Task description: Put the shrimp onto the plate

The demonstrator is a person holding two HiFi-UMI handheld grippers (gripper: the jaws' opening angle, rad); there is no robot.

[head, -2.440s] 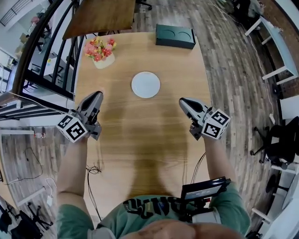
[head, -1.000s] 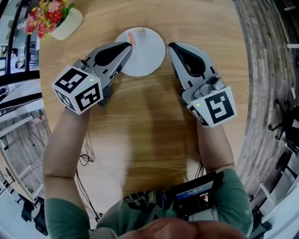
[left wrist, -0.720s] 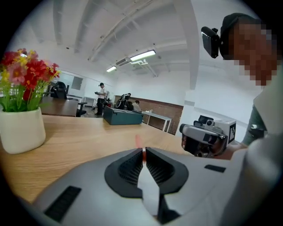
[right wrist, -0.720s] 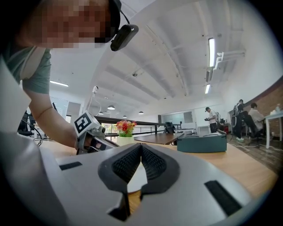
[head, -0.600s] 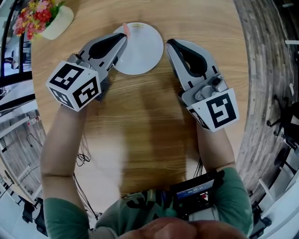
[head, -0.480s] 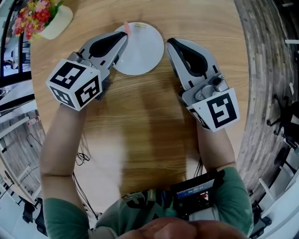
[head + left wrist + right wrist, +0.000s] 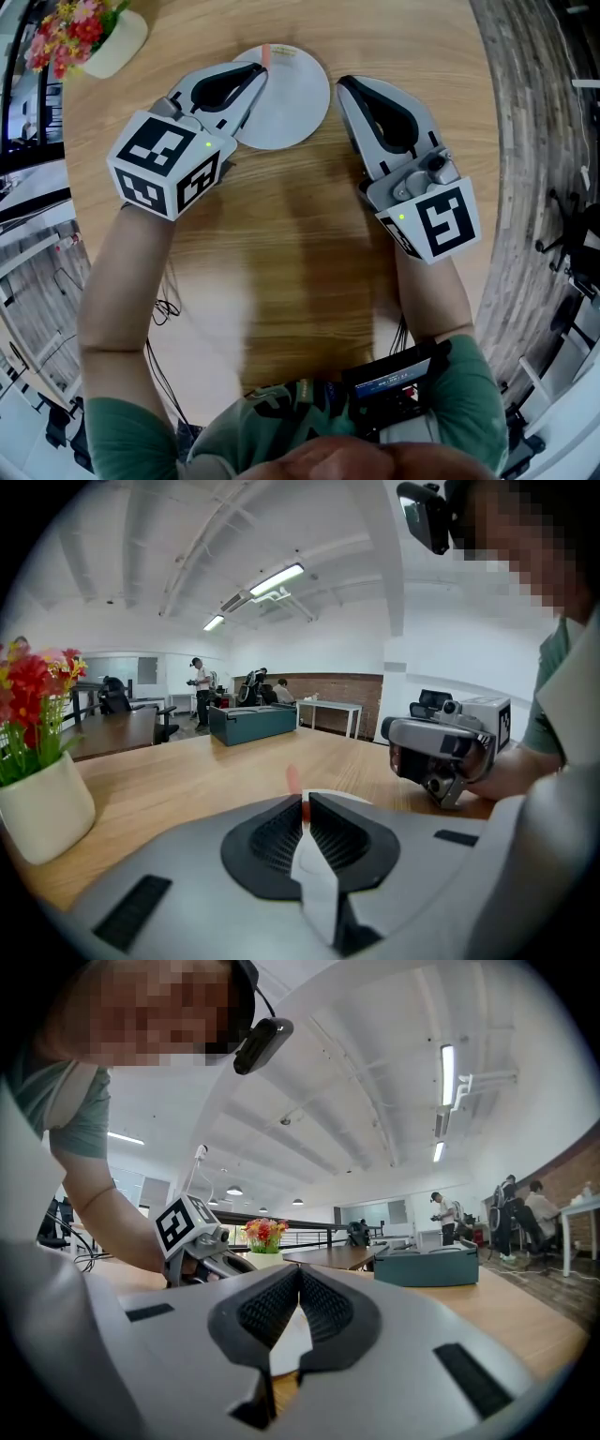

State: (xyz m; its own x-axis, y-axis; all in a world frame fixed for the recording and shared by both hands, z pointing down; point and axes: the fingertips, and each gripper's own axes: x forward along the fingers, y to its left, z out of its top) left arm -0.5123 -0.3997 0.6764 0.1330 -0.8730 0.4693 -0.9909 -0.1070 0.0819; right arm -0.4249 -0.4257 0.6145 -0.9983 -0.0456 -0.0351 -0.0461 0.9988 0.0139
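While the left gripper (image 7: 261, 75) pinches the small pink shrimp (image 7: 266, 52) over the round white plate (image 7: 292, 98), only the release seems left; the right gripper (image 7: 343, 87) is closed on nothing.

A pot of red and yellow flowers (image 7: 120, 47) stood near the far left corner of the wooden table (image 7: 309, 272). A teal case (image 7: 253, 722) lay on the table's far end. Plank flooring (image 7: 534, 112) ran along the right side, and black cables (image 7: 173, 319) trailed on the floor at the left. Farther back, a person (image 7: 200, 691) stood near a dark wooden table (image 7: 103, 733), and a white table (image 7: 328, 710) stood before a brick wall (image 7: 328, 682). Strip lights (image 7: 277, 578) glowed on the white ceiling.
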